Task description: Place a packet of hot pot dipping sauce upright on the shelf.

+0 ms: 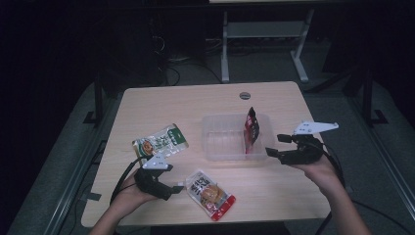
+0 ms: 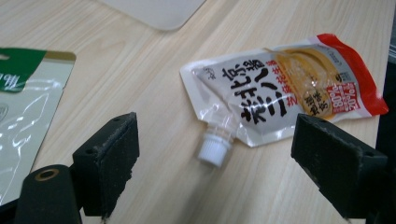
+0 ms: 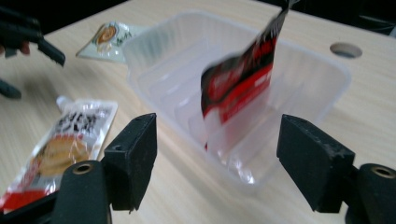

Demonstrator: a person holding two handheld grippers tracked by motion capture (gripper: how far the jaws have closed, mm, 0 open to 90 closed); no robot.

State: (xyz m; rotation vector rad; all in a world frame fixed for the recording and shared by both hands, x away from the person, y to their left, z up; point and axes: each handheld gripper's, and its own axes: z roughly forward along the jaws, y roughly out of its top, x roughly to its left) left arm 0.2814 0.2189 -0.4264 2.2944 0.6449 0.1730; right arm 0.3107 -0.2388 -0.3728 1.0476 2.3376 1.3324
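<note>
- The spouted pouch (image 2: 285, 88) lies flat on the surface (image 1: 274, 188), at 5 o'clock from the tray (image 1: 211, 147).
- Left gripper (image 2: 215, 161) fingers spread, empty, bracketing its cap (image 2: 214, 149).
- Right gripper (image 3: 217, 161) released, facing the red packet (image 3: 243, 79).
- Pouch looks soft and slick; the stiff cap seems the surest hold.

We seem to be in a dim lab or test room: beyond the pale wooden table (image 1: 195, 103) stands a white metal desk frame (image 1: 264, 44), with loose cables (image 1: 171, 68) on the grey floor (image 1: 63, 161) beside it.
</note>
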